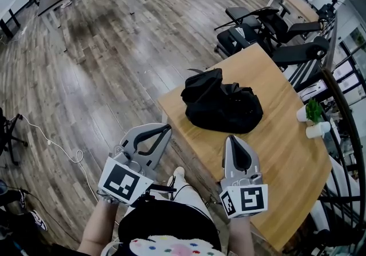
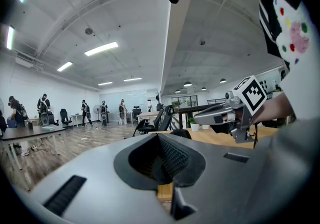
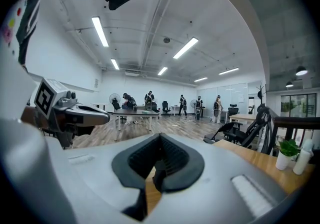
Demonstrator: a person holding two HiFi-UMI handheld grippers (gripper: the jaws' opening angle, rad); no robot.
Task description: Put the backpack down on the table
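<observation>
The black backpack (image 1: 222, 106) lies slumped on the wooden table (image 1: 286, 152), close to its near-left corner. Both grippers hang in front of the table, a short way from the bag and not touching it. My left gripper (image 1: 166, 128) is off the table's left corner, over the floor, jaws shut with nothing in them. My right gripper (image 1: 232, 138) points at the bag from over the table's near edge, also shut and empty. In the left gripper view the jaws (image 2: 161, 140) are closed and the right gripper (image 2: 199, 117) shows beside them. The right gripper view shows closed jaws (image 3: 160, 143).
Two white cups (image 1: 317, 130) and a small green plant (image 1: 313, 110) stand at the table's right edge. Black office chairs (image 1: 257, 26) crowd behind the table, with a railing at the right. A cable (image 1: 57, 146) lies on the wood floor. People stand far off (image 2: 44, 104).
</observation>
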